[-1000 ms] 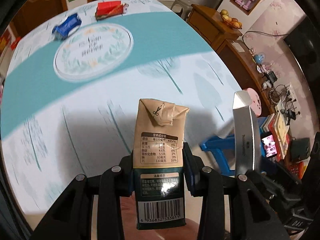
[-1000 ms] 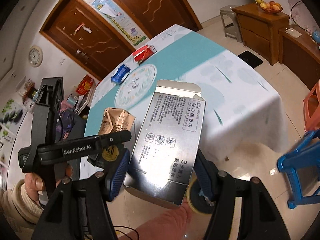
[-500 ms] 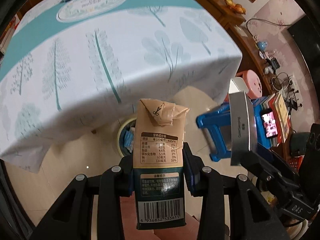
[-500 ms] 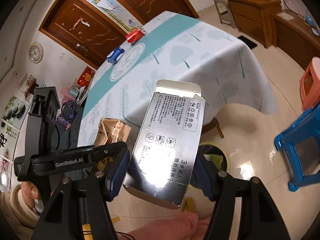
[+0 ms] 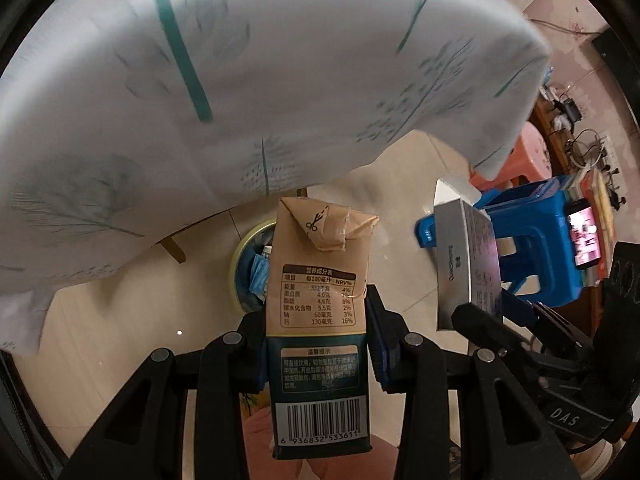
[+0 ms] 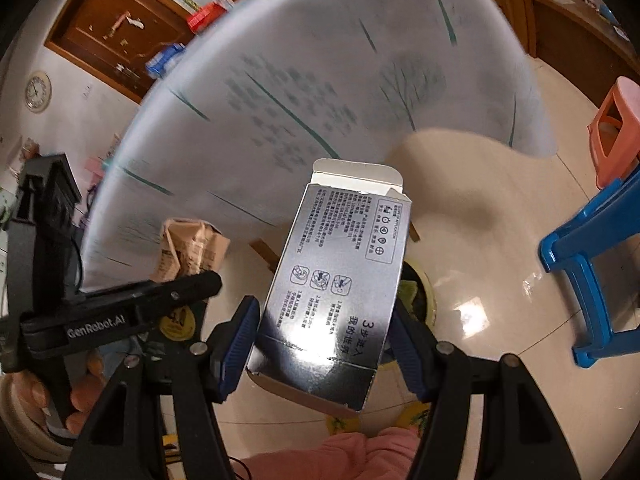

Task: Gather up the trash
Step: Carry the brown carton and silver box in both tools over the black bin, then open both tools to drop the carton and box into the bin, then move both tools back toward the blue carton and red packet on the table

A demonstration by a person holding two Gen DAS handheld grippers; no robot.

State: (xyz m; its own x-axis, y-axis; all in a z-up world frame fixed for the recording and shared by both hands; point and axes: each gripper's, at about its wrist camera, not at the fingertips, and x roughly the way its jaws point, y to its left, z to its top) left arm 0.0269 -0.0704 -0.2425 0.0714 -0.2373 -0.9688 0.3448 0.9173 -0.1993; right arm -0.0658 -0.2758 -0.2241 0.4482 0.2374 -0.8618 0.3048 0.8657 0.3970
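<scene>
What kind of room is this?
Probably a home dining or living room: a table under a leaf-print tablecloth, plastic stools, a wall clock and a wooden door.

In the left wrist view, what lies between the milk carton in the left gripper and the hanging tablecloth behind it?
Mostly bare tiled floor, and the trash bin, partly hidden behind the milk carton. A wooden table leg shows under the tablecloth.

carton point(image 5: 318, 312): barcode 6936832533611 | left hand-held gripper point(image 6: 120, 316): GenRobot.AI
</scene>
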